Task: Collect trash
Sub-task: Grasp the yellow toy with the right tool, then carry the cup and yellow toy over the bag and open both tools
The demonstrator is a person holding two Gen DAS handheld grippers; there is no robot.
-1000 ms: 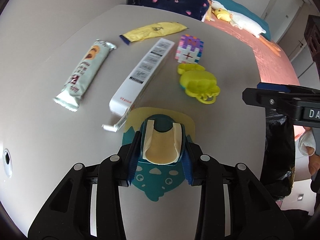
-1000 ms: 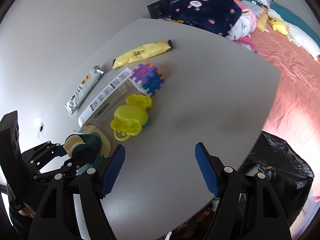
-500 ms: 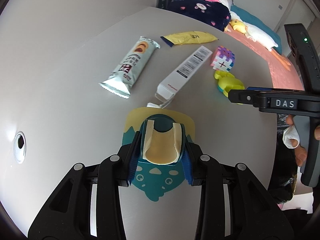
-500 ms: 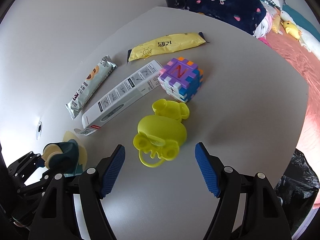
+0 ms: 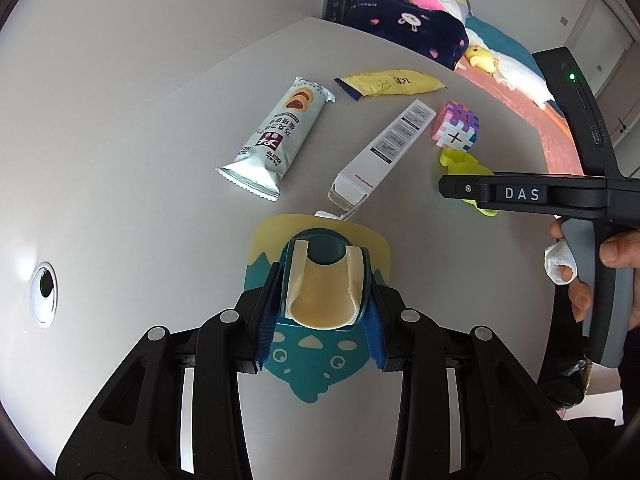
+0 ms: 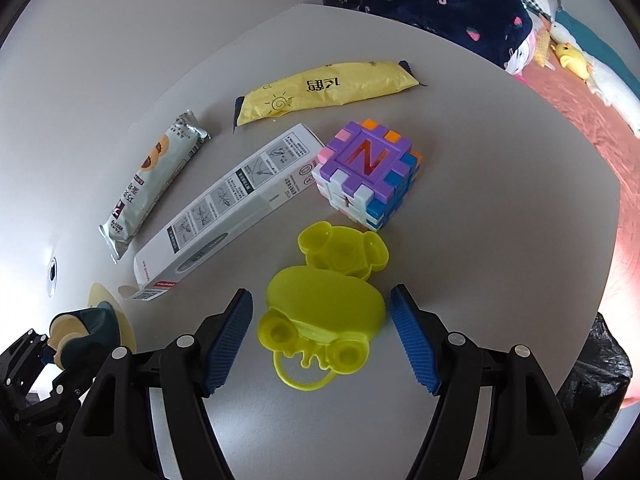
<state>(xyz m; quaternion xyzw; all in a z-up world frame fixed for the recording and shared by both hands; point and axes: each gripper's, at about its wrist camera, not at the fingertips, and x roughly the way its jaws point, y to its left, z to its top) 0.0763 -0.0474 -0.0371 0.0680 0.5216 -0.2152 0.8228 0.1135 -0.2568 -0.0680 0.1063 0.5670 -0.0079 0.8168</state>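
My left gripper (image 5: 324,278) is shut on a teal and cream plastic piece (image 5: 320,304) mounted on a teal and yellow card, held just above the grey table (image 5: 140,200). It also shows at the lower left of the right wrist view, the teal piece (image 6: 90,322) still in its jaws. My right gripper (image 6: 320,294) points down over a yellow plastic toy (image 6: 324,308). Its jaws are closing with the toy between them, both blue pads still clear of it. A snack bar wrapper (image 6: 152,184), a yellow sachet (image 6: 324,90) and a long white box (image 6: 228,208) lie beyond.
A purple and white puzzle cube (image 6: 368,176) sits beside the box's far end. A black bag (image 6: 592,372) hangs past the table's right edge. A bed with blankets (image 6: 440,4) lies behind. A cable hole (image 5: 44,284) is in the table at left.
The right gripper has come down over the yellow toy and its jaws have narrowed. The left gripper shifted sideways, still holding the teal piece.
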